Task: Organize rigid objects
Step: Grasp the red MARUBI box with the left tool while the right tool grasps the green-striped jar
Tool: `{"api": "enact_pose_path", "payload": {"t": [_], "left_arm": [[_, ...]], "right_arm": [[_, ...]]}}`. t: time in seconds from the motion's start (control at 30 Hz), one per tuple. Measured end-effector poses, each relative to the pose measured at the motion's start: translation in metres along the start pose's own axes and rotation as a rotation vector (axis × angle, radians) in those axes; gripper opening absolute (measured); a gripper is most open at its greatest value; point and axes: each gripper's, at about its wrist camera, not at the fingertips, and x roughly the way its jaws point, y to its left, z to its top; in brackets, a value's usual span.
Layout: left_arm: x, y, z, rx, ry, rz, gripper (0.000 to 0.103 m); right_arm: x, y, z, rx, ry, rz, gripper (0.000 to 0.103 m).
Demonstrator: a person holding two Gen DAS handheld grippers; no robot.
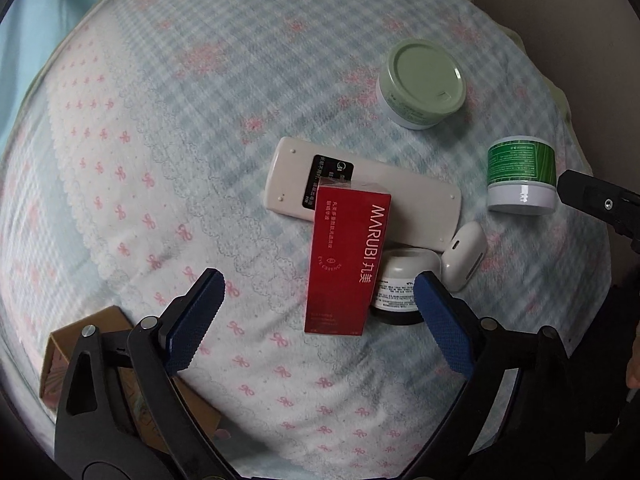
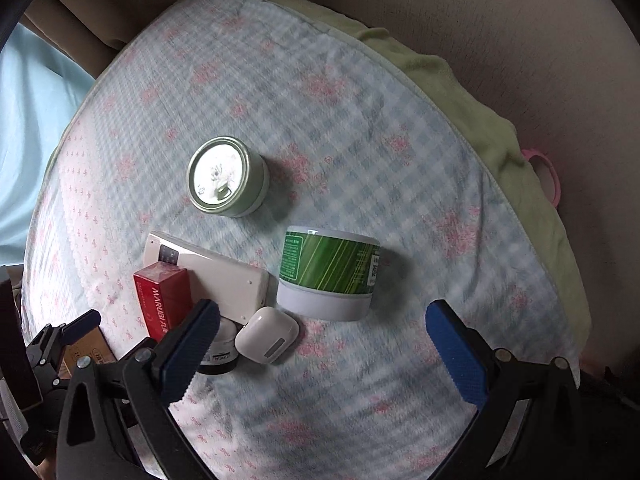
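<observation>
Left wrist view: your left gripper (image 1: 320, 312) stands wide, holding nothing, straddling the red carton (image 1: 346, 258), which leans across the white remote (image 1: 400, 200) mid-blanket (image 1: 160, 140), probably your first pick because it tops the pile. The cardboard box (image 1: 104, 344) waits at the blanket's near left edge.

Right wrist view: your right gripper (image 2: 324, 340) is wide and empty, just short of the green-labelled jar (image 2: 332, 272), likely its target.

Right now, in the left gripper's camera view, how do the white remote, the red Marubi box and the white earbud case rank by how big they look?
1. white remote, partly hidden
2. red Marubi box, close behind; it lies on top, nearer the camera, so this is unsure
3. white earbud case, clearly smallest
</observation>
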Motion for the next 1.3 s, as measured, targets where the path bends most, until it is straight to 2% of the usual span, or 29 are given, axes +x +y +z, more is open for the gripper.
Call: {"api": "enact_pose_path", "payload": {"t": [0.13,0.37,0.57,0.6,0.73,0.93,1.1,1.3], "left_arm": [[0.022,-0.003,0.010,0.018,0.054,-0.002,0.087],[0.037,0.000,0.019,0.017,0.100,-0.013,0.079],[0.047,0.006,0.021,-0.009,0.127,-0.066,0.063],[0.048,0.006,0.021,-0.010,0.129,-0.071,0.057],[0.049,0.005,0.020,-0.006,0.132,-0.089,0.045],[0.053,0.006,0.019,-0.015,0.134,-0.102,0.041],[0.058,-0.001,0.010,-0.007,0.115,-0.096,0.040],[0.056,0.009,-0.009,-0.045,0.085,-0.113,0.039]], "right_arm": [[0.023,-0.003,0.009,0.032,0.050,0.007,0.103],[0.041,-0.011,0.018,0.068,0.077,0.000,0.103],[0.054,-0.016,0.019,0.110,0.104,0.020,0.102],[0.056,-0.016,0.019,0.115,0.107,0.024,0.101],[0.061,-0.017,0.019,0.133,0.119,0.048,0.085],[0.064,-0.023,0.019,0.154,0.128,0.025,0.066],[0.062,-0.027,0.019,0.163,0.127,0.038,0.066],[0.058,-0.026,0.017,0.150,0.113,0.030,0.066]]}}
